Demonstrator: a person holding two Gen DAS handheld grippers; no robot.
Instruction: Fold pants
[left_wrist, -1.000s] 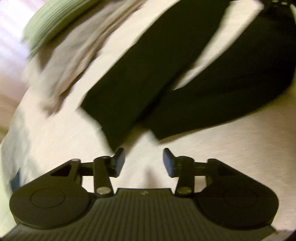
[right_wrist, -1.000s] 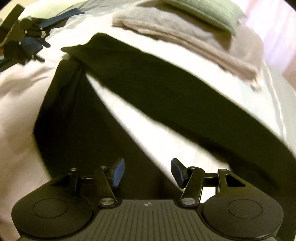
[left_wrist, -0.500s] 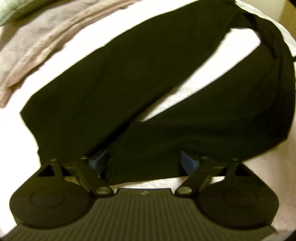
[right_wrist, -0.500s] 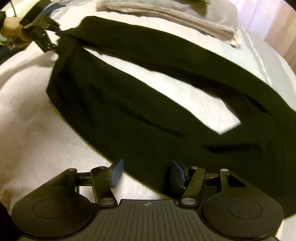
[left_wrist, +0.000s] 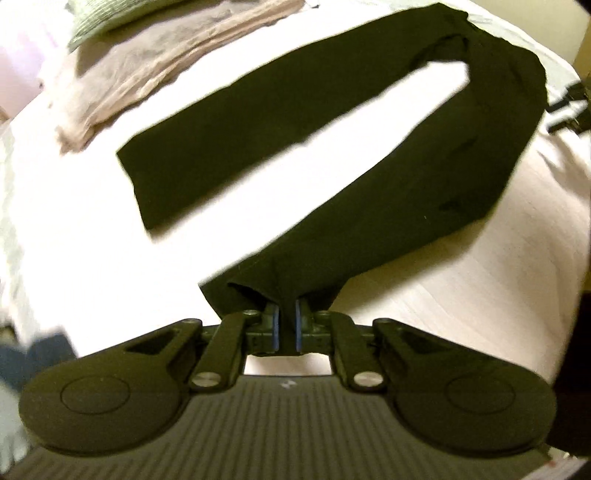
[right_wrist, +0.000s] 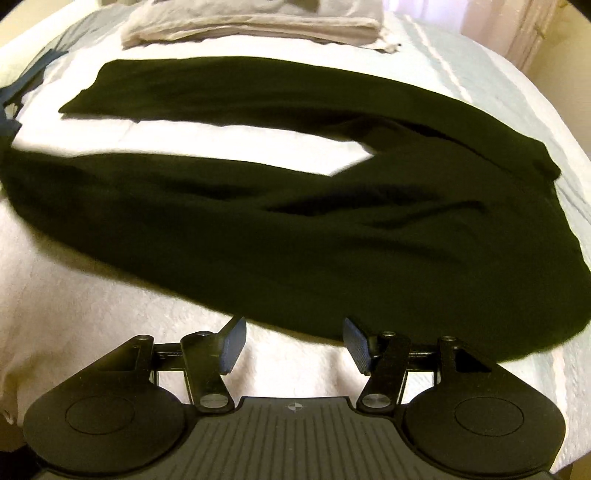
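Black pants (left_wrist: 406, 184) lie spread on a white bed, the two legs parted in a V with bare sheet between them. My left gripper (left_wrist: 287, 306) has its jaws closing, and the blue pads press on the bunched hem of the near leg, which hangs taut from them. In the right wrist view the pants (right_wrist: 295, 240) stretch across the bed, legs running left and waist to the right. My right gripper (right_wrist: 293, 332) stands open just short of the near edge of the cloth, with only sheet between its fingers.
A folded beige blanket (left_wrist: 147, 74) lies along the far side of the bed, also seen as the blanket (right_wrist: 251, 22). A green pillow (left_wrist: 96, 18) rests on it. The white bed cover (right_wrist: 74, 314) slopes off at the edges.
The left gripper went from open around the leg's hem to shut on it, and the hem has risen. The right gripper slid along the pants; the cloth's edge is no longer between its fingers.
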